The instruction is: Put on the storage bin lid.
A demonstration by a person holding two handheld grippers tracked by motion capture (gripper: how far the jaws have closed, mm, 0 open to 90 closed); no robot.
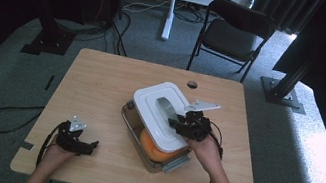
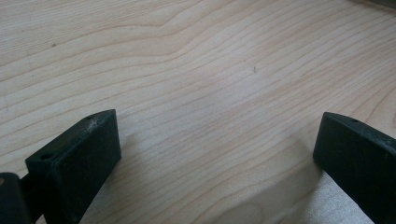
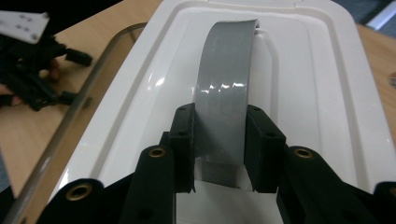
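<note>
Probably a lab or studio, dark curtains (image 1: pixel 287 7), metal rig posts (image 1: pixel 46 10), folding chair (image 1: pixel 234 33)

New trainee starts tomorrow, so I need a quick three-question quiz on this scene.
1. True or false: the right gripper is shut on the grey handle of the white lid.
2. What does the left gripper hold?
3. The orange thing lies: A) on the table B) in the container C) on the chair

Key: 1 true; 2 nothing, open over the table; 3 B.
</note>
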